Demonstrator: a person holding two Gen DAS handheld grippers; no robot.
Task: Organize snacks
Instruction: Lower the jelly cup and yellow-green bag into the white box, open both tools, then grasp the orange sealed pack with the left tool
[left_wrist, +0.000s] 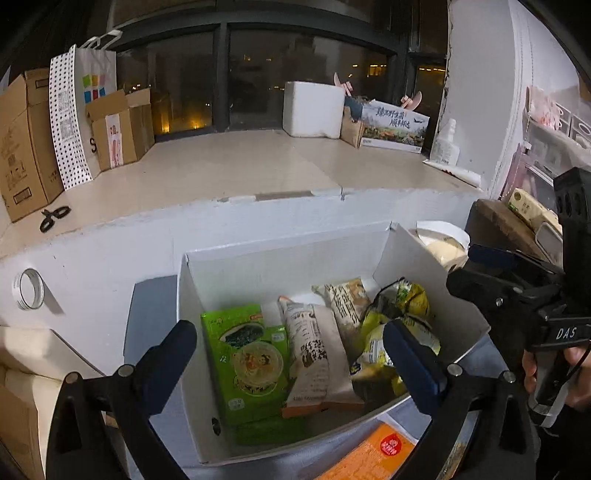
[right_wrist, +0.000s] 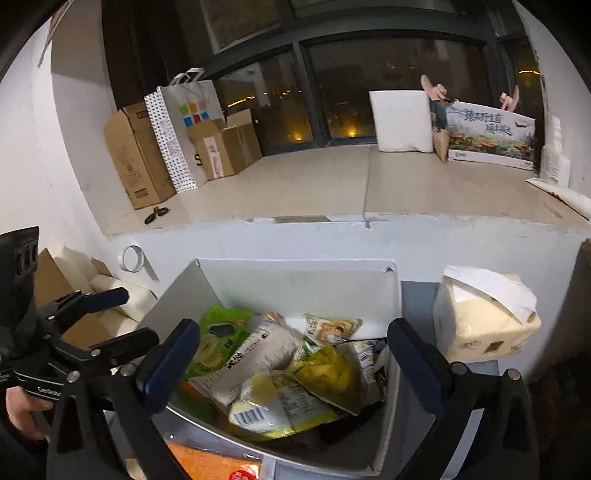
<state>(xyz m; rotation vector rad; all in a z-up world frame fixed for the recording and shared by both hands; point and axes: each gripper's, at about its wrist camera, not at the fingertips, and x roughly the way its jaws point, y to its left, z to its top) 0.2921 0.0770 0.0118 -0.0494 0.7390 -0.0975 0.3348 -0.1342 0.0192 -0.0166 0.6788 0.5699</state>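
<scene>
The left wrist view shows the snacks lying in a row inside the white box (left_wrist: 192, 295): a green packet (left_wrist: 245, 360), a white packet (left_wrist: 314, 354) and yellow bags (left_wrist: 399, 314), while the right wrist view alone shows a barcode on a yellow bag (right_wrist: 273, 406) and a paper-topped carton (right_wrist: 484, 317) beside the box. Both the left gripper (left_wrist: 290, 349) and the right gripper (right_wrist: 293, 354) hover over the box, fingers spread wide and holding nothing.

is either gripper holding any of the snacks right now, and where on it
Nothing is held. The left gripper and right gripper both hang open over the white box, jaws spread wide with no snack between them.
</scene>
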